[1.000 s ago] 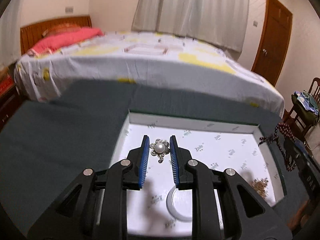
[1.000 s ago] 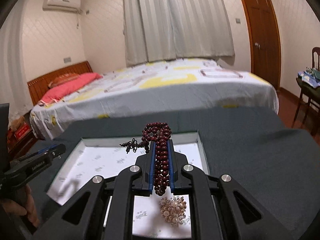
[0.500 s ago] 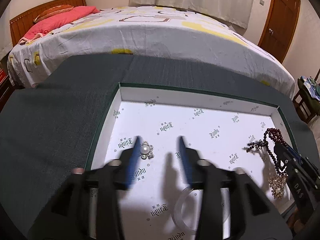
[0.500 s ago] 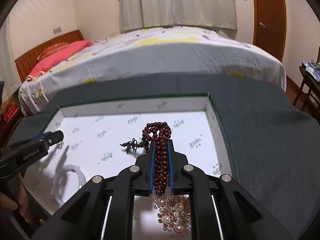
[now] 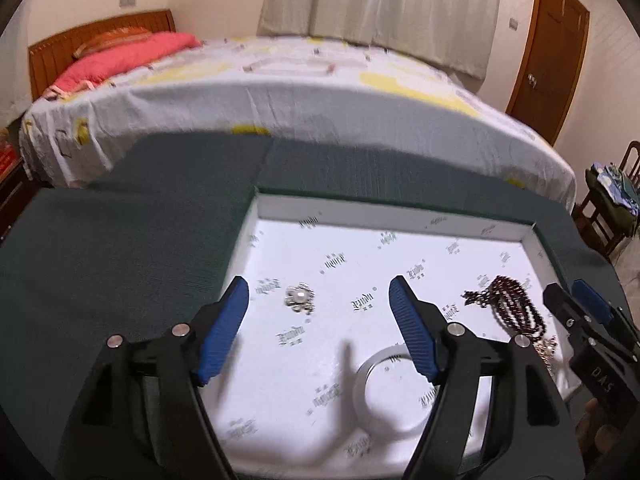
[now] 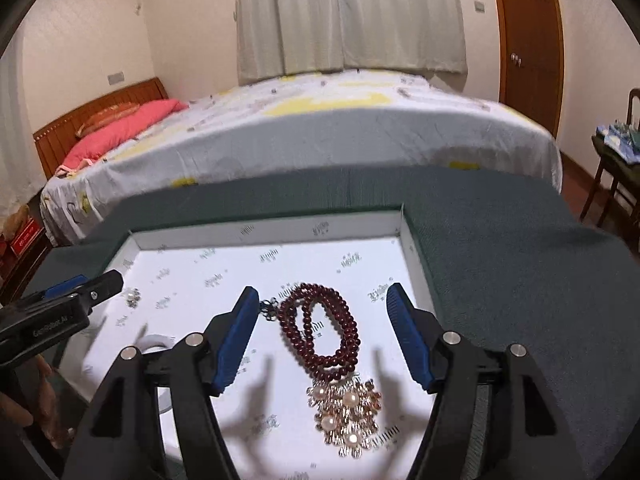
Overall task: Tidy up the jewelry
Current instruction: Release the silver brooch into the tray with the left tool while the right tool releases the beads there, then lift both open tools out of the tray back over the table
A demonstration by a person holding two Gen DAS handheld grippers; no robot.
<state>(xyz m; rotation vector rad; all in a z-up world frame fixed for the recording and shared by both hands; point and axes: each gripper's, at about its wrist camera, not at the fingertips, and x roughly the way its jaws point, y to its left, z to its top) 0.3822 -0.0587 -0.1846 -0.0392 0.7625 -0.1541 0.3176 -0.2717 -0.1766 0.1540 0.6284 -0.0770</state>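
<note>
A shallow white tray [image 5: 392,216] [image 6: 276,240] lies on a dark green cloth. A pearl flower brooch [image 5: 299,297] [image 6: 132,297] lies in its left part, free of my open left gripper [image 5: 318,322], which is just above it. A dark red bead bracelet [image 6: 320,328] [image 5: 514,308] lies in the right part, under my open right gripper [image 6: 322,338]. A gold and pearl cluster brooch [image 6: 348,416] lies just in front of the bracelet. A white bangle [image 5: 390,392] [image 6: 154,342] lies near the tray's front.
The dark green cloth [image 6: 500,272] covers the table around the tray. A bed [image 5: 280,92] stands behind the table. A chair with clothes [image 5: 612,196] stands at the right, by a wooden door [image 5: 548,48].
Both grippers lowered into the tray, opened and lifted back. The left let go of the pearl flower brooch, the right let go of the bead bracelet; both pieces now lie on the tray floor.
</note>
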